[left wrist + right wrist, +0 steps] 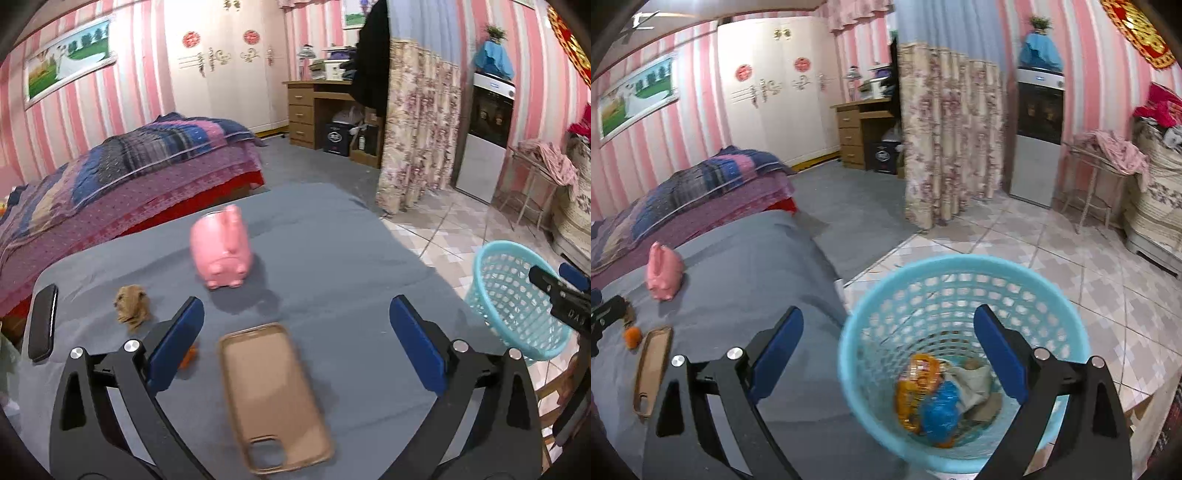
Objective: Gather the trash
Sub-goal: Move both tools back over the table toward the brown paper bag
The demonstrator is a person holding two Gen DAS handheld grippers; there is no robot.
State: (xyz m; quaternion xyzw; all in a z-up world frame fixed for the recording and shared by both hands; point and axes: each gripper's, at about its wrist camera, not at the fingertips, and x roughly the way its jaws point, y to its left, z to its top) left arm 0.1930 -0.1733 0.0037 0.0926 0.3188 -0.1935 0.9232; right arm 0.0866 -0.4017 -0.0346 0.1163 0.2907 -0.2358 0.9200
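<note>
My left gripper (295, 306) stands open over a grey-covered table (332, 236), with nothing between its fingers. Below it lies a tan phone case (271, 398). A crumpled brown paper (132, 308) sits to the left, and an orange scrap (190, 356) peeks out from behind the left finger. My right gripper (888, 314) is open and empty above a light blue basket (960, 264) on the floor. In the basket lie an orange wrapper (916, 384), a blue wrapper (940, 410) and white paper (971, 380). The orange scrap (632, 336) also shows in the right wrist view.
A pink piggy bank (221, 254) stands mid-table and a black phone (43, 325) lies at its left edge. The basket (517, 299) stands off the table's right side on tiled floor. A bed (129, 166) is behind on the left, a floral curtain (417, 129) behind on the right.
</note>
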